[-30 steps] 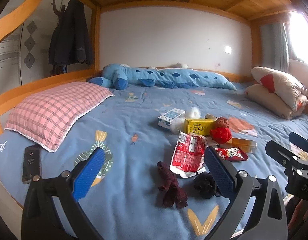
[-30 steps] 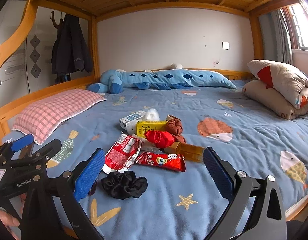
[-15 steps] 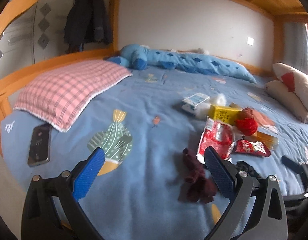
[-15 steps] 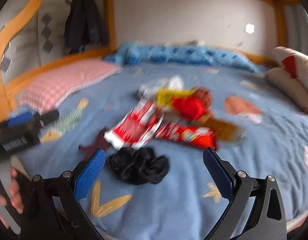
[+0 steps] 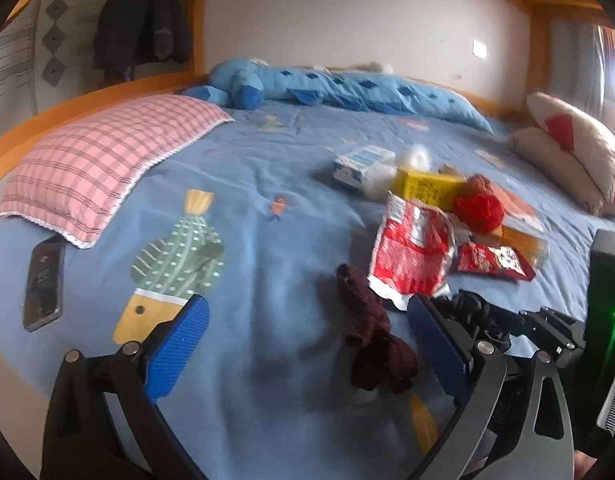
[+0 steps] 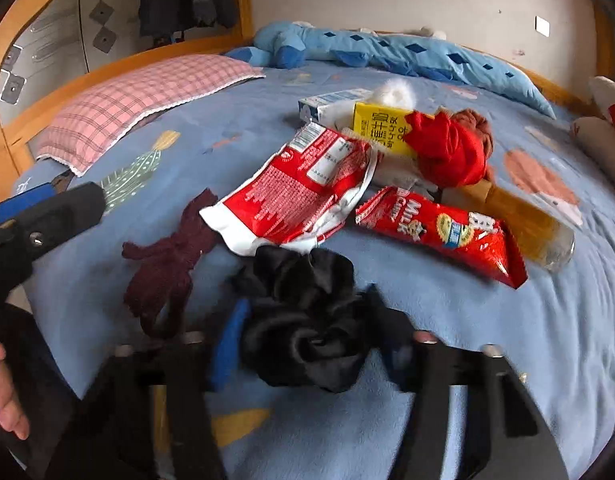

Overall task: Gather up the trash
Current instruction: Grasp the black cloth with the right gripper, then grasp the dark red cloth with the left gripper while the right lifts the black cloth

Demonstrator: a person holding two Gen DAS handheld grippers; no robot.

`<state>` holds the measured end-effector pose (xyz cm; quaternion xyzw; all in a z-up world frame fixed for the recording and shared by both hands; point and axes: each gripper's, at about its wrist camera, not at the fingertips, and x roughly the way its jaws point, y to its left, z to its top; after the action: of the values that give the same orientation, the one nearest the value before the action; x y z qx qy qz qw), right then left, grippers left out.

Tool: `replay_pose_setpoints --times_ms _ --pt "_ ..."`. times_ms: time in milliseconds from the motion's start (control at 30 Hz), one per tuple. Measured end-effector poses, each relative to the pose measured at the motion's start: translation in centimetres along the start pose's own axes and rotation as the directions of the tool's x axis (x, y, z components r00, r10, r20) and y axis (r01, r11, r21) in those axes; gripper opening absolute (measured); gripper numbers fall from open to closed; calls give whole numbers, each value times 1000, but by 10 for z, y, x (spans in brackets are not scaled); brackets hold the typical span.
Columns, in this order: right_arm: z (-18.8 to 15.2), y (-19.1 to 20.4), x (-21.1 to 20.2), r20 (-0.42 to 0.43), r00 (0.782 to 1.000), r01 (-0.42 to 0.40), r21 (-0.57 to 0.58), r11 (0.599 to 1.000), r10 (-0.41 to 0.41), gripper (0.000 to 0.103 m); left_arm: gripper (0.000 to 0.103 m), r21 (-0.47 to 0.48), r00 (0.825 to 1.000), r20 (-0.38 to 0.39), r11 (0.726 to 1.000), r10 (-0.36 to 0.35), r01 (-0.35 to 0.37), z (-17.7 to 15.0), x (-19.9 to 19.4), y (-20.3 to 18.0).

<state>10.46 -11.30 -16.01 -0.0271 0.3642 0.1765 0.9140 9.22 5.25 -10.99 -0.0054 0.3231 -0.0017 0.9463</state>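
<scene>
A blue quilt (image 6: 507, 320) printed with a cactus and stars covers the wooden-framed bed (image 5: 107, 92), with a pink checked pillow (image 5: 103, 156) far left, a long blue plush (image 5: 347, 88) along the far white wall and dark coats (image 5: 143, 12) hanging in the corner. The right claw (image 6: 307, 336) is closing around a black scrunchie (image 6: 303, 316) near the bed's edge, with the trash just beyond: a torn red wrapper (image 6: 299, 192), a red biscuit packet (image 6: 439, 228), a yellow carton (image 6: 383, 128). The left claw (image 5: 307, 344) hangs wide open and empty over the quilt, a maroon sock (image 5: 371, 340) between its blue pads.
</scene>
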Motion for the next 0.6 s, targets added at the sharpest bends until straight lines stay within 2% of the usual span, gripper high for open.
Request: replay_pose_setpoints --times_ms 33,200,333,400,467,567,600 --pt "0 -2 -2 4 1000 -9 7 1000 9 30 99 7 1000 -10 1000 -14 14 0 3 -4" --pt "0 -22 -28 50 999 2 61 998 -5 29 99 42 997 -60 998 -42 45 0 16 -21" --pt "-1 -39 -47 62 998 -3 101 995 -3 29 96 46 991 -127 998 -45 51 -2 37 -29" --pt "-5 -45 -55 71 997 -5 108 994 -3 29 73 37 985 -167 998 -42 49 -4 49 -29" --pt "-7 -47 -62 78 997 -5 110 994 -3 29 39 13 975 -214 997 -65 70 -6 61 -27" --pt "-8 -49 -71 87 996 -11 114 993 1 29 25 -24 969 -230 996 -90 87 -9 67 -20" --pt "-9 -50 -74 94 996 -11 112 994 1 29 25 -29 970 -224 995 -95 91 -10 65 -18"
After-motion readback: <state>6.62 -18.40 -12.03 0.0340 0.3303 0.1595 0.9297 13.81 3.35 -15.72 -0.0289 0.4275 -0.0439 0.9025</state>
